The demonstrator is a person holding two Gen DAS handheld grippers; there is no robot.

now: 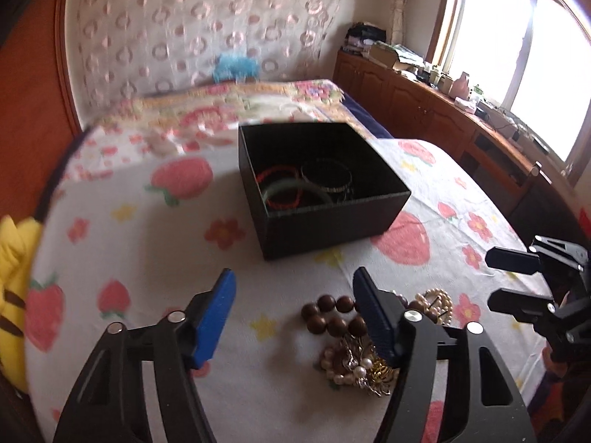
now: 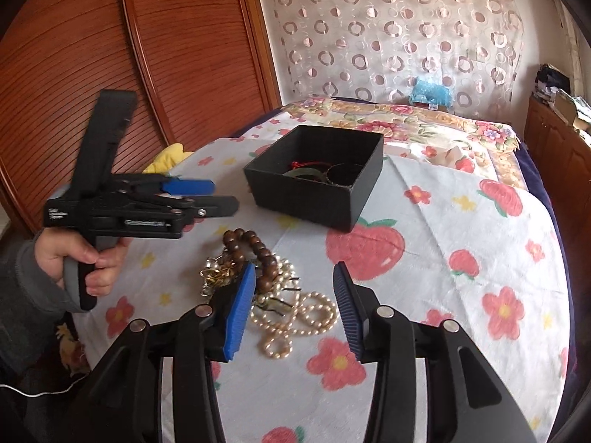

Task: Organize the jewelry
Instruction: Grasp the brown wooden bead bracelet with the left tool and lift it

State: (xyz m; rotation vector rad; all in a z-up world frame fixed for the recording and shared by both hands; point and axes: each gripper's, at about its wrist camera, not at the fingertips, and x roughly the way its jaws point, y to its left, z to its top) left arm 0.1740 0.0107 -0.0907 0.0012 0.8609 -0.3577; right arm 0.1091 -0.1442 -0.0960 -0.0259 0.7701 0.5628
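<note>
Pearls and beads sit right under the right gripper [image 2: 293,308], jaws wide apart and holding nothing. That pearl strand [image 2: 295,317] lies tangled with a brown bead bracelet [image 2: 255,247] and a gold chain piece [image 2: 216,273] on the strawberry sheet [image 2: 461,295]. The left gripper [image 1: 291,317] is spread open and empty too, hovering over the same pile. Target is the black box [image 2: 314,188] further back, with a few bangles [image 1: 325,181] already inside.

My take: grab one loop sticking out, lift slowly so the rest doesn't drag along, and steady the pile with the other tool. Hard to tell how knotted it is; the fingers hide part of the heap.
</note>
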